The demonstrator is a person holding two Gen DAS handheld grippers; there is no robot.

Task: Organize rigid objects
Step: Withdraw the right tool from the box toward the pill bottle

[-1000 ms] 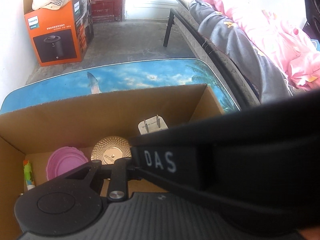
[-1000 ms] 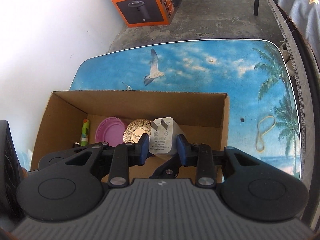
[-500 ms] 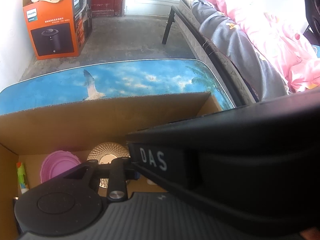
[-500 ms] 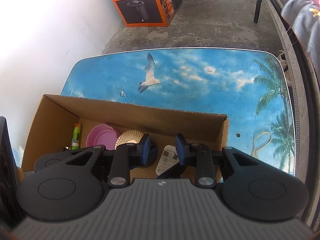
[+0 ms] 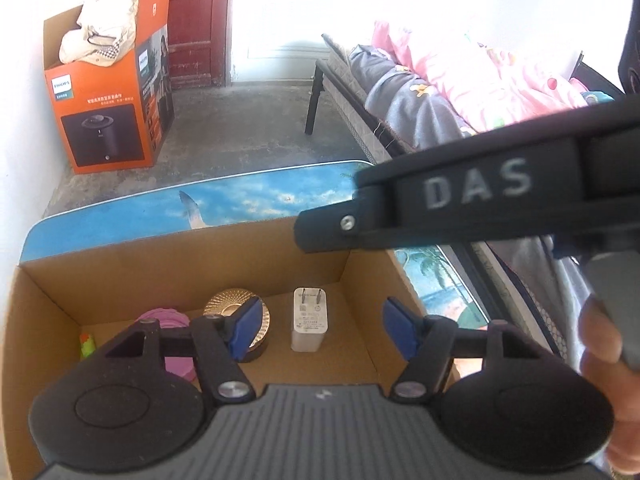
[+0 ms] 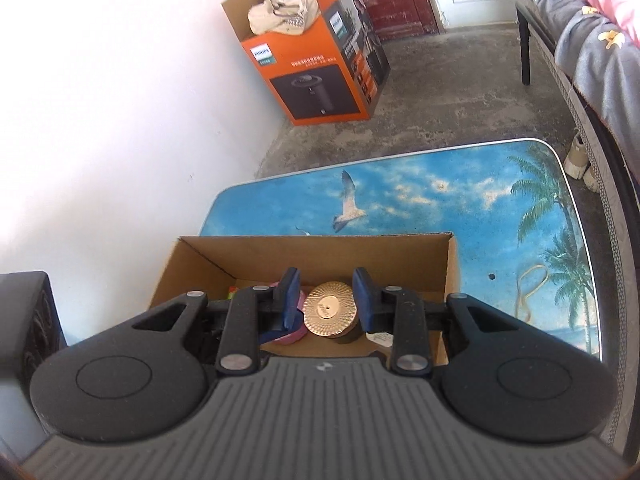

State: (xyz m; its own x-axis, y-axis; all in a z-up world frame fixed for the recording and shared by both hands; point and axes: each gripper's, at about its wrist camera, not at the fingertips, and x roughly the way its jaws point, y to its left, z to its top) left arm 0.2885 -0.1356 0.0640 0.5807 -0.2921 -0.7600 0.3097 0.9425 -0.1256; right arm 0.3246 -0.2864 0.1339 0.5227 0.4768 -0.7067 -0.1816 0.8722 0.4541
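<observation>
An open cardboard box [image 5: 48, 304] [image 6: 320, 246] stands on the sky-print table [image 6: 460, 200]. On its floor lie a white charger plug [image 5: 310, 320] [image 6: 380, 338], a gold-lidded jar [image 5: 230, 306] [image 6: 330, 314], a pink lid [image 5: 170, 322] [image 6: 290, 336] and a small green and yellow piece [image 5: 86, 344]. My left gripper [image 5: 322, 330] hovers above the box with its jaws opening and nothing gripped; the plug shows below the gap. My right gripper [image 6: 326, 300] hangs above the jar, open and holding nothing. Its black body [image 5: 460, 200] crosses the left wrist view.
A rubber band [image 6: 530, 292] lies on the table to the right of the box. An orange carton [image 6: 316, 68] stands on the concrete floor by the white wall. A bed with grey and pink bedding [image 5: 420, 96] runs along the right. A black speaker [image 6: 24, 320] sits at the left.
The right gripper let go of the white plug, which now lies in the box, and rose. The left gripper rose too, and its jaws spread apart.
</observation>
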